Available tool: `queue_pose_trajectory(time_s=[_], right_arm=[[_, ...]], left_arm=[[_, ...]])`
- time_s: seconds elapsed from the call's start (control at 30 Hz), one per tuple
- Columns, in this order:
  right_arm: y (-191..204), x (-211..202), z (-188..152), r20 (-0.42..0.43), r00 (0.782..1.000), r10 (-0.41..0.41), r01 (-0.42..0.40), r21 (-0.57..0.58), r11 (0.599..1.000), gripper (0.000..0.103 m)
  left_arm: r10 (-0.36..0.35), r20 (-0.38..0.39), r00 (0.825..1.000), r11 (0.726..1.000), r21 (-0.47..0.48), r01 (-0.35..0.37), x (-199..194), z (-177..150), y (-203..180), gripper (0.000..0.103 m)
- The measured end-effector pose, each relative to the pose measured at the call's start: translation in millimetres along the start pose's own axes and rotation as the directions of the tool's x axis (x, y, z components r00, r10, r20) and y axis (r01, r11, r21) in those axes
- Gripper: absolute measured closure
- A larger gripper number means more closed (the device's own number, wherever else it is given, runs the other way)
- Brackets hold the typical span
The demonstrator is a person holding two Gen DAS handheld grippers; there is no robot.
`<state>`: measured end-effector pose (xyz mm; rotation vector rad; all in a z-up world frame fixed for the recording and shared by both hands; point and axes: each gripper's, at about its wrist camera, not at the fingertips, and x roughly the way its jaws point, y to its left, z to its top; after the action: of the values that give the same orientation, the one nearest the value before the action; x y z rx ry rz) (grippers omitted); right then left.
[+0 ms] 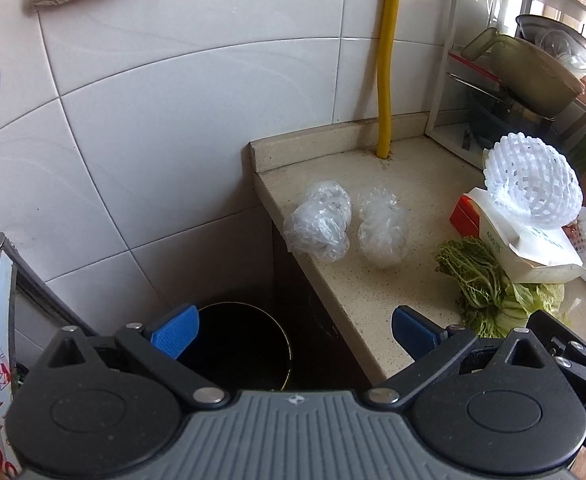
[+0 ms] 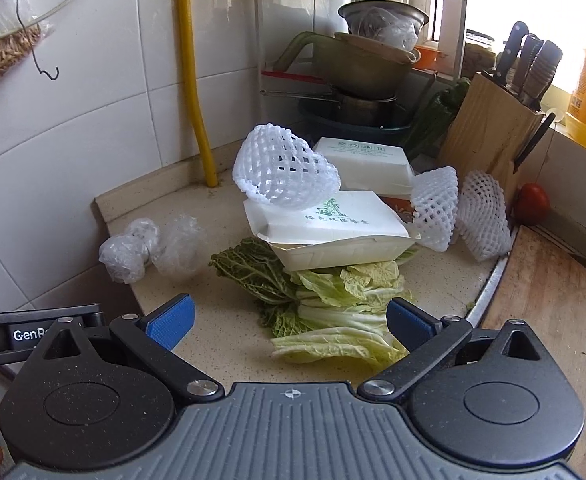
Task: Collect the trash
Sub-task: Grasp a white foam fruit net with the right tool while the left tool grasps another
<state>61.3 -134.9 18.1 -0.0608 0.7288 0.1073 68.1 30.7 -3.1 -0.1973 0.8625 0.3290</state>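
Note:
Trash lies on the beige counter (image 1: 373, 292): two crumpled clear plastic bags (image 1: 321, 222) (image 1: 383, 226), white foam fruit nets (image 1: 533, 184), white takeaway boxes (image 2: 333, 232) and cabbage leaves (image 2: 333, 304). A dark round bin (image 1: 241, 344) stands on the floor left of the counter's end. My left gripper (image 1: 293, 334) is open and empty, above the bin's right rim and the counter edge. My right gripper (image 2: 289, 320) is open and empty, just before the cabbage leaves.
A yellow hose (image 1: 387, 60) runs down the tiled wall to the counter. A rack with stacked pots (image 2: 369, 68) stands behind the trash. A wooden knife block (image 2: 493, 132), a tomato (image 2: 533, 202) and a wooden board (image 2: 553, 300) are at the right.

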Motion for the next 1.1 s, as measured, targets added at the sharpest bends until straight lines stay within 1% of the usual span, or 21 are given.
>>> queue_pose_trajectory(time_s=[0.3,0.43,0.8,0.97,1.1], right_arm=[[-20.9,17.7,12.8,-0.014,1.000,-0.011,0.011,0.012,1.000,0.000],[-27.9,23.5,16.1,-0.019,1.000,-0.003,0.004,0.015,1.000,0.000],[-39.0,39.5,22.7,-0.039,0.998,0.039,-0.038,0.016,0.999,0.000],[-44.1,42.4,25.2,-0.035,0.999,0.040,-0.040,0.001,0.999,0.000],[-52.6,45.7,27.6,-0.038,0.998,0.040,-0.040,0.012,0.999,0.000]], left_arm=[[0.001,0.004,1.000,1.000,0.024,-0.001,8.1,9.5,-23.8,0.002],[0.025,0.023,0.999,0.999,0.039,-0.026,9.3,11.2,-32.2,0.002],[0.056,0.028,0.998,0.997,0.042,-0.058,15.0,15.8,-43.6,0.002],[0.050,0.027,0.998,0.997,0.057,-0.052,17.5,18.1,-53.9,0.002],[0.044,0.035,0.998,0.996,0.070,-0.046,17.6,21.3,-63.4,0.002]])
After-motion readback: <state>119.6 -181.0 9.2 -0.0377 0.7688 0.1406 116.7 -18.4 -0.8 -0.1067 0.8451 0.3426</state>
